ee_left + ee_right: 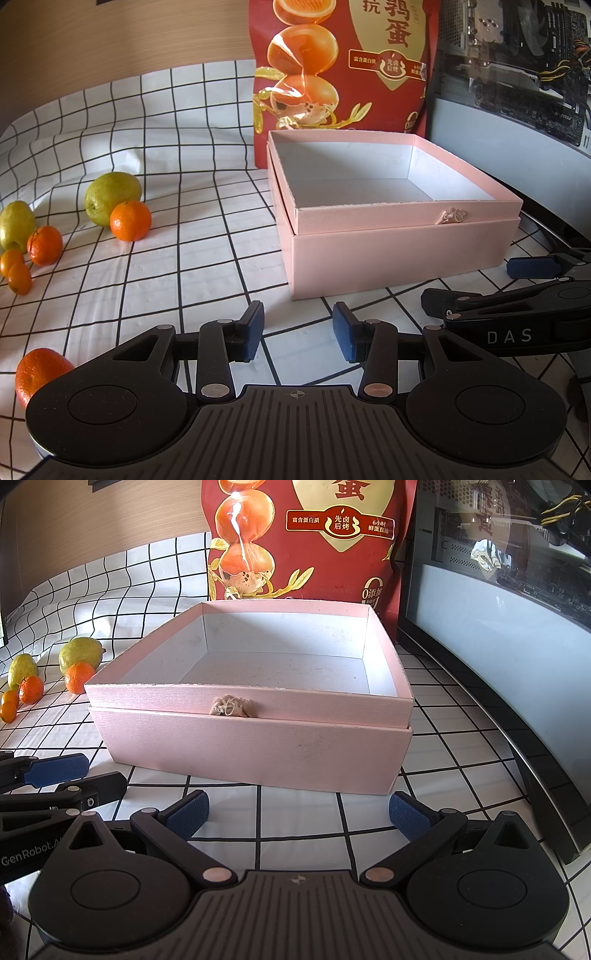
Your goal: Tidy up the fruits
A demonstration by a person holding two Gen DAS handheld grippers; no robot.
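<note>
Left wrist view: pink box (402, 254) empty; mandarins (130, 220) and pears (110, 195) unsorted on desk (207, 280); left hand-held gripper (298, 332) and right hand-held gripper (298, 812) both wide, holding nothing.

Red snack bag (343, 62), checked tablecloth (207, 258), glass-sided computer case (517, 66)

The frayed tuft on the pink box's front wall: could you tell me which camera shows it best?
The right wrist view: the tuft sits near centre, facing the camera. In the left wrist view it appears smaller and off to the right, on the pink box.
</note>
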